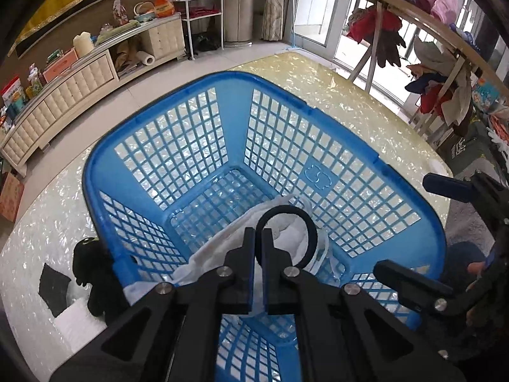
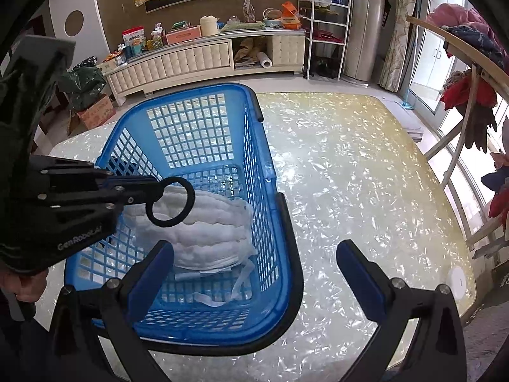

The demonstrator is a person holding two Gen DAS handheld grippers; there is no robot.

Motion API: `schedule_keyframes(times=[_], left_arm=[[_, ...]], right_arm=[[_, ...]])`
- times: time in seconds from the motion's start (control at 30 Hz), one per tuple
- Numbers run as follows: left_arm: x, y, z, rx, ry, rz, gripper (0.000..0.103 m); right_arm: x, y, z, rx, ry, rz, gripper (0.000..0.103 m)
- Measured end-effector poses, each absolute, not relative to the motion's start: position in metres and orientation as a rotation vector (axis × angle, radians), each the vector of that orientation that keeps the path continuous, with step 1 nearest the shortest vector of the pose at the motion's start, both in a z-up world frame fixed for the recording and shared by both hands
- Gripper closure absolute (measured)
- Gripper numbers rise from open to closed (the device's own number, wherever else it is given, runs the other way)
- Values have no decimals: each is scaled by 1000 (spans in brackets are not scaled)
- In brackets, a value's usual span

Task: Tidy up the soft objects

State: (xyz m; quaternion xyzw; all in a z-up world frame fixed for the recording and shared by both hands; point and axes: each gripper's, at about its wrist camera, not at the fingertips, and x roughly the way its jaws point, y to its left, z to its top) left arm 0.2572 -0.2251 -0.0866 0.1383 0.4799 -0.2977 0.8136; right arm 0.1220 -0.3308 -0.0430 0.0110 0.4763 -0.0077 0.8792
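The black ring (image 2: 170, 201), a soft band as it seems, hangs between the tips of the left tongs (image 1: 258, 234), which are pressed together on its edge. It is held over the white folded cloth (image 2: 206, 232) that lies on the floor of the blue basket (image 1: 105, 159), just ahead of and below these tongs. In my judgement the step is to put the ring down into the basket. To do it well, lower the tips until the ring nearly touches the cloth, and only then part them, so that it does not spring out over the rim.

The left tongs reach in from the near left side of the basket, pointing slightly down. The right tongs (image 2: 254, 273) are wide apart and hold nothing; they wait at the near right corner of the basket, over its rim and the pearly table (image 2: 366, 175). A black cloth (image 1: 92, 270) lies outside the basket, to the left of the left tongs.
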Motion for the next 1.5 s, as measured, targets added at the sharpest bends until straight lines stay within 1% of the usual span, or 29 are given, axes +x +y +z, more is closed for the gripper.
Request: schedule_keyframes(times=[0.33, 0.4, 0.43, 0.47, 0.5, 0.57, 0.63, 0.67, 0.7, 0.83, 1.0, 1.03, 1.07, 1.1, 1.27, 1.4, 1.5], left_arm=[[260, -234, -95, 355, 1030, -630, 101], [260, -235, -95, 365, 1030, -629, 95], [260, -235, -95, 366, 1026, -628, 91], [259, -234, -94, 366, 1021, -627, 84], [258, -234, -92, 366, 1015, -630, 79], [255, -236, -88, 374, 1007, -642, 63], [250, -238, -82, 392, 985, -641, 55], [248, -237, -79, 394, 976, -643, 48], [247, -237, -75, 393, 969, -643, 47], [245, -231, -63, 385, 948, -631, 35], [237, -218, -47, 376, 932, -637, 34], [234, -214, -43, 372, 929, -637, 32], [232, -210, -40, 370, 922, -629, 24], [230, -207, -39, 369, 917, -617, 21], [220, -181, -27, 334, 903, -564, 20], [210, -161, -18, 317, 878, -533, 13], [204, -142, -15, 297, 873, -506, 1]], right_arm=[[128, -337, -47, 44, 1003, -16, 1], [128, -339, -48, 50, 1007, -20, 1], [128, -340, -48, 53, 1005, -22, 1], [127, -339, -48, 54, 1004, -22, 1], [127, -339, -48, 54, 1004, -21, 1], [126, -339, -47, 53, 1002, -21, 1], [125, -339, -45, 54, 999, -21, 1], [124, -339, -44, 58, 996, -24, 1], [123, -339, -43, 64, 994, -22, 1], [118, -335, -35, 73, 980, -25, 1], [111, -330, -26, 75, 968, -17, 1], [110, -328, -23, 75, 963, -11, 1], [108, -325, -21, 71, 959, -7, 1], [108, -324, -20, 67, 956, -4, 1], [104, -311, -14, 51, 943, 16, 1], [102, -301, -10, 45, 937, 40, 1], [99, -288, -4, 30, 927, 63, 1]])
